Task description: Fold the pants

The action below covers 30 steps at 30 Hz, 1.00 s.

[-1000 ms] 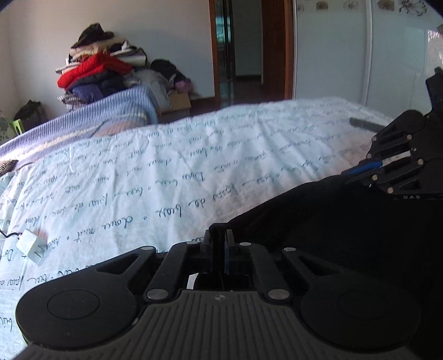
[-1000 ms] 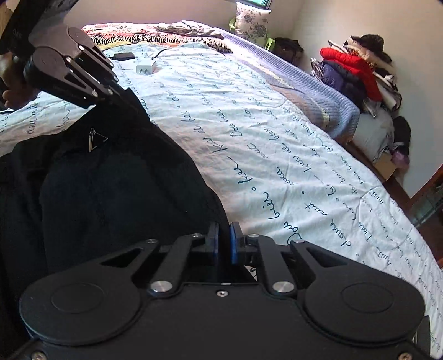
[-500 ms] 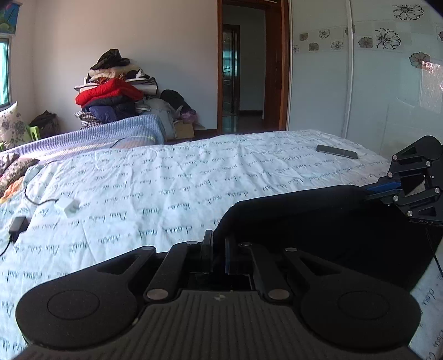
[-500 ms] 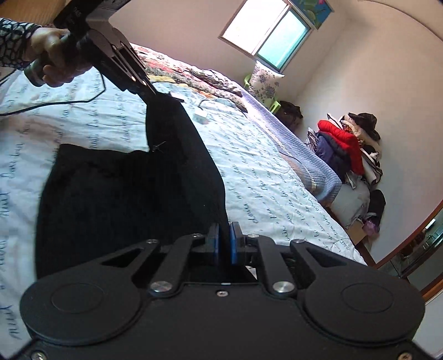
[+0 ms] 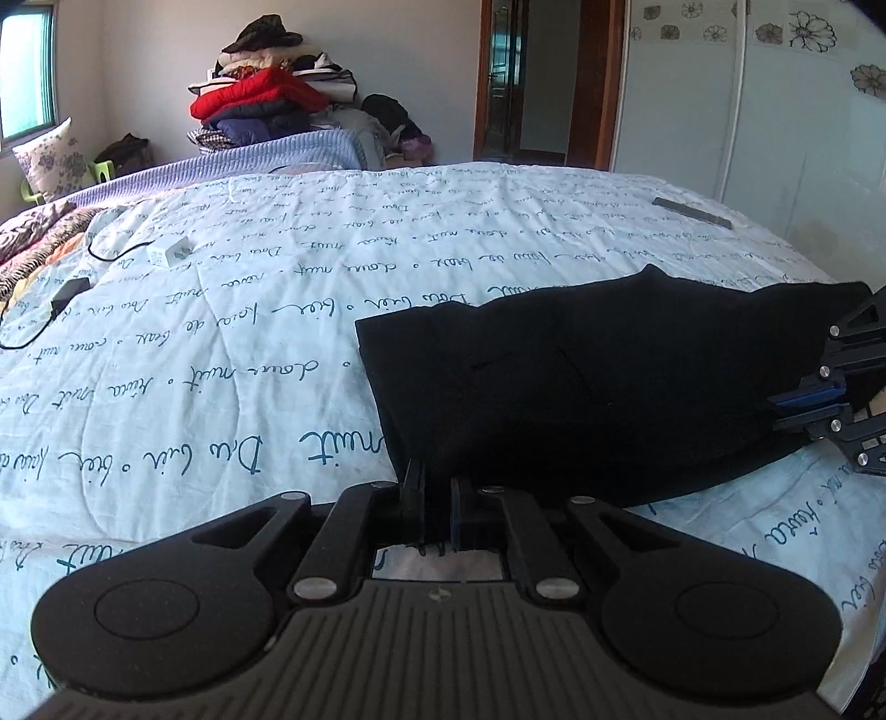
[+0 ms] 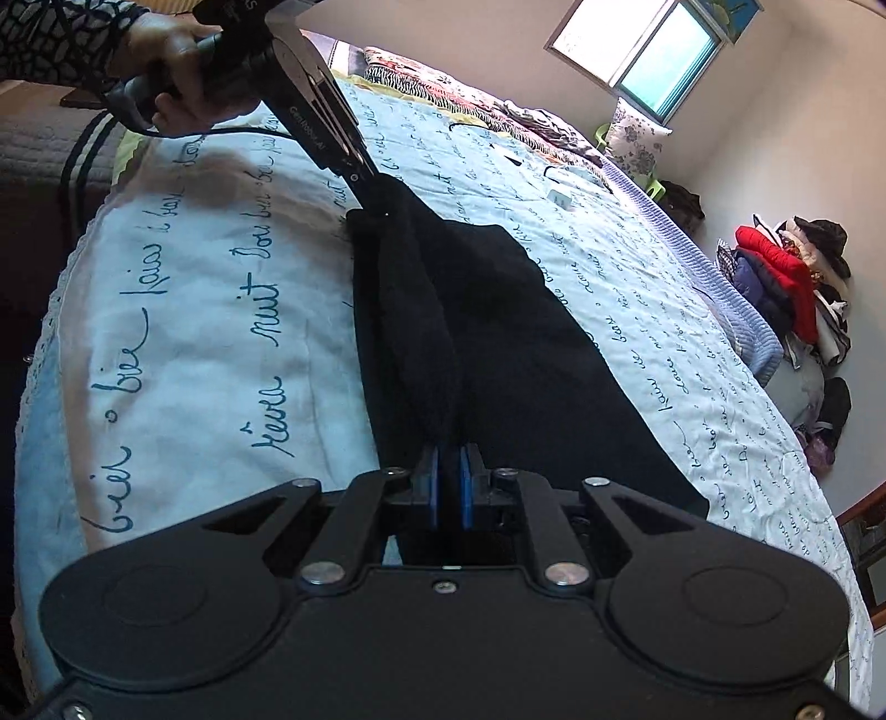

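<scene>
Left wrist view: left gripper [image 5: 437, 501] pressed together on a corner of the black pants [image 5: 598, 376]; right gripper [image 5: 797, 401] pinching the opposite corner at the frame's right edge.
Right wrist view: right gripper [image 6: 449, 487] clamped on a bunched pants [image 6: 498, 332] edge; left gripper [image 6: 368, 185] pinching the far corner, held by the left hand [image 6: 177, 61].
Pants: spread flat between both grippers on the bedspread [image 5: 221, 343], near the bed's edge.
Nearby items: white charger block [image 5: 169, 253] with cable, black adapter [image 5: 69, 292], dark remote [image 5: 692, 211], all apart from the pants.
Surface: pale blue quilted bedspread with script lettering; blue blanket [image 5: 266, 158] beyond.
Room: clothes pile [image 5: 266, 105], floral pillow [image 5: 47, 158], window [image 6: 659, 52], wooden doorway [image 5: 545, 83].
</scene>
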Each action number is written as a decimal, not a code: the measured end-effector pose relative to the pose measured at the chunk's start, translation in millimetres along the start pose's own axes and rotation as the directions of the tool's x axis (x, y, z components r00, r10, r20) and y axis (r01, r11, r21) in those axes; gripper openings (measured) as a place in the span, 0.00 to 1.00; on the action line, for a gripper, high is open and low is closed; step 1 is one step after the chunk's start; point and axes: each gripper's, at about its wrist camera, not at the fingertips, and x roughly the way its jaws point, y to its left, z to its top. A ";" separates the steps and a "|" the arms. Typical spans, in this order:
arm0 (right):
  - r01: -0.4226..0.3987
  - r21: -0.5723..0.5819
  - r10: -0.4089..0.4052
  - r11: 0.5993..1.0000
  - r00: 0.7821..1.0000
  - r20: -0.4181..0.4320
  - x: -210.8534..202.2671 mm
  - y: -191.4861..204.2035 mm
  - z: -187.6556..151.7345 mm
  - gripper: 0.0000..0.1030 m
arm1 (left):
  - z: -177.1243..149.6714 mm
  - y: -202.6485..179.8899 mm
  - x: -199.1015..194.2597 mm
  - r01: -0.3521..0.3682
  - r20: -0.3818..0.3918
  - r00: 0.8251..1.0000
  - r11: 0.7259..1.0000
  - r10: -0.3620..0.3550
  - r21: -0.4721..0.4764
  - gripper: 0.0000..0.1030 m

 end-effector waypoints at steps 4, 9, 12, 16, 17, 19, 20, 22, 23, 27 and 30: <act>0.013 0.005 -0.013 1.000 1.000 -0.015 9.2 8.3 -5.0 0.11 | -5.3 0.2 0.9 -0.115 -0.069 0.991 0.993 0.116 0.020 0.19; -0.006 0.153 0.017 0.988 0.997 -0.073 -32.4 3.5 -17.1 0.26 | 14.6 -15.3 -21.0 -0.246 -0.057 0.967 0.968 0.249 0.058 0.45; 0.006 0.227 0.028 0.974 0.989 -0.146 -70.8 1.3 -43.8 0.43 | 38.1 -49.0 -24.2 -0.230 0.003 0.973 0.966 0.231 0.118 0.85; 0.118 0.362 -0.021 0.925 0.965 -0.262 -133.5 -10.0 -85.7 0.41 | 61.2 -122.2 -9.0 -0.118 0.056 0.993 0.957 0.107 0.267 0.87; 0.178 0.407 -0.066 0.896 0.959 -0.275 -153.1 -17.1 -95.3 0.40 | 64.0 -143.2 -2.4 -0.078 0.054 0.996 0.949 0.064 0.305 0.87; 0.286 0.528 -0.169 0.800 0.951 -0.260 -191.0 -36.7 -112.5 0.39 | 65.5 -179.1 10.2 0.005 0.027 0.999 0.932 -0.016 0.362 0.87; 0.316 0.592 -0.215 0.741 0.947 -0.237 -205.8 -46.2 -120.6 0.39 | 65.0 -196.5 17.6 0.058 0.006 0.998 0.919 -0.065 0.390 0.87; 0.333 0.744 -0.312 0.580 0.934 -0.175 -224.5 -65.6 -143.3 0.41 | 60.6 -230.1 32.1 0.140 -0.022 0.989 0.892 -0.145 0.431 0.85; 0.306 0.814 -0.336 0.493 0.931 -0.147 -224.5 -73.7 -157.6 0.42 | 57.0 -247.1 40.2 0.169 -0.037 0.985 0.878 -0.171 0.448 0.84; 0.206 0.965 -0.320 0.160 0.936 -0.147 -183.6 -98.1 -221.7 0.41 | 44.8 -295.1 62.0 0.226 -0.066 0.973 0.834 -0.223 0.503 0.74; 0.154 0.987 -0.302 -0.054 0.939 -0.163 -158.9 -107.6 -255.5 0.41 | 40.9 -313.6 71.4 0.220 -0.067 0.974 0.830 -0.217 0.512 0.70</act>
